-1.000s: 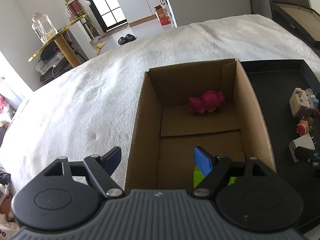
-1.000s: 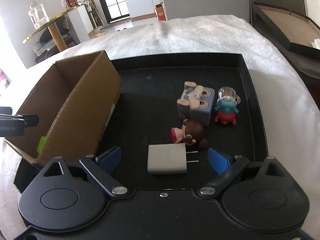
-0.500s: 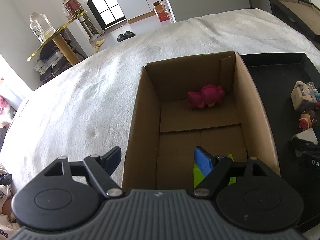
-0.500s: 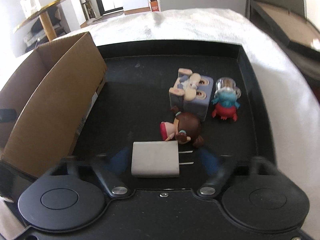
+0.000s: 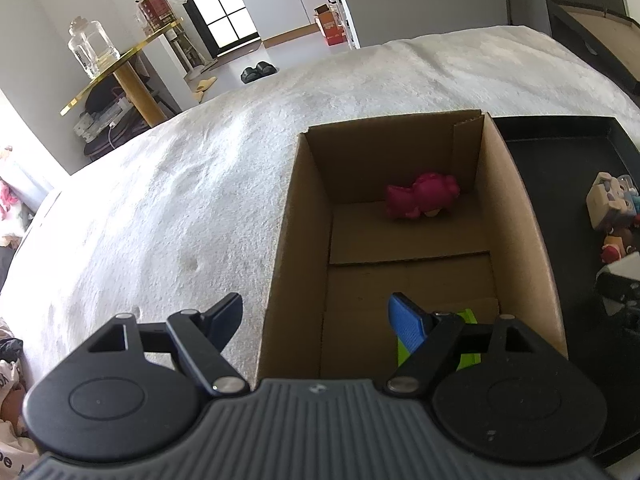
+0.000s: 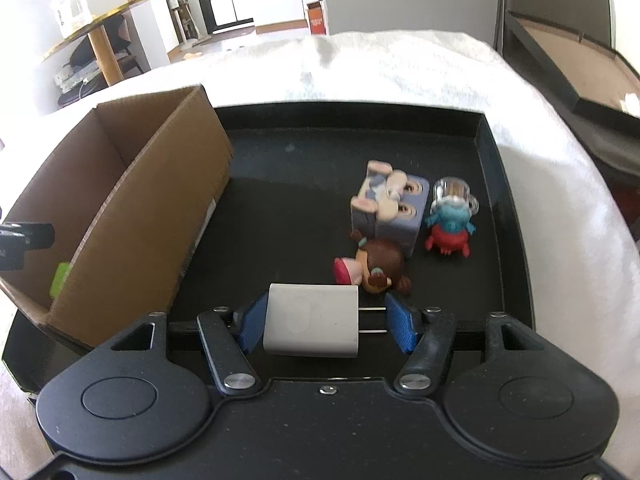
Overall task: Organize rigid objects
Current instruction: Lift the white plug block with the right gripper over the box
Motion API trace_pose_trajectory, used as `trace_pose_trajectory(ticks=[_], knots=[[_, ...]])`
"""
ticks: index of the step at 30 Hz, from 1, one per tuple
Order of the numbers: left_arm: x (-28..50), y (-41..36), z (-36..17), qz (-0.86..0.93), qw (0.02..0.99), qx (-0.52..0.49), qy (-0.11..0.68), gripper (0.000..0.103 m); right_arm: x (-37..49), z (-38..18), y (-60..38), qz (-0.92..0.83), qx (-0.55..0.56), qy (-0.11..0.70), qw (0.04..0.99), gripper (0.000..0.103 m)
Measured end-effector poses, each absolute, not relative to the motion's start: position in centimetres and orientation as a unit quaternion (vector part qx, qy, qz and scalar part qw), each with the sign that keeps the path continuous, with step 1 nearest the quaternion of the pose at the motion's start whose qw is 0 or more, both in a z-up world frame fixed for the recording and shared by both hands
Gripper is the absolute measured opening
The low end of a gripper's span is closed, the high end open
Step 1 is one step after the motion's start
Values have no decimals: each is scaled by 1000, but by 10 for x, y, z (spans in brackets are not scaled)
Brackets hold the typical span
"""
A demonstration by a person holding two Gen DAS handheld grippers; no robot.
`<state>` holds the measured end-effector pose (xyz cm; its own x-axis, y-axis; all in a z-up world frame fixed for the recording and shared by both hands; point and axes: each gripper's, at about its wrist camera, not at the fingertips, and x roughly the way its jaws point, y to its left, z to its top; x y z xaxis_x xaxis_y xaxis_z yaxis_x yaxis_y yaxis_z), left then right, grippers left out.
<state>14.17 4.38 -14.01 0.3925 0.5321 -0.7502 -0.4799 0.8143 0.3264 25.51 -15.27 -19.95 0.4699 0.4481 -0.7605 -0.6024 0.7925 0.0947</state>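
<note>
A white charger plug [image 6: 312,322] lies at the near edge of the black tray [image 6: 280,184], and my right gripper [image 6: 326,322] is shut on it. Its left pad presses the plug's body, the right pad meets the prong tips. Just beyond lie a brown-haired doll [image 6: 376,264], a lilac block figure [image 6: 392,208] and a blue-and-red figure [image 6: 450,220]. My left gripper [image 5: 316,308] is open and straddles the left wall of the cardboard box [image 5: 516,216]. A pink toy [image 5: 422,196] lies at the box's far end, and a green piece [image 5: 468,336] at its near end.
The box [image 6: 160,208] stands on the tray's left part, on a white fluffy cover [image 5: 160,220]. A gold-topped side table [image 5: 120,64] with a glass jar stands far left. A dark framed board [image 6: 560,60] lies off the right edge.
My right gripper's jaws have come together onto the white charger plug, which sat loose between them before. The left gripper has kept still and open.
</note>
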Motion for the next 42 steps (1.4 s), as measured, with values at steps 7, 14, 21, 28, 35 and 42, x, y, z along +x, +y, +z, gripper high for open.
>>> trace_pose_trajectory(ticks=[7,14,21,28,35,42], knots=[[138,50,-139,304,837,16,454,79,253,-185,-146,315,-99,382,863,61],[133,56,-138,303,841,4,448,79,249,-172,-137,326,-100,359,869,61],[128,61,-136,301,845,-8,441,79,243,-159,-126,344,-95,336,872,61],[123,64,-134,297,852,-17,430,79,236,-146,-119,361,-80,308,877,61],[117,70,-136,292,858,-33,421,78,232,-137,-107,376,-75,289,877,61],[114,76,-139,289,862,-50,414,75,227,-133,-93,389,-81,279,874,61]])
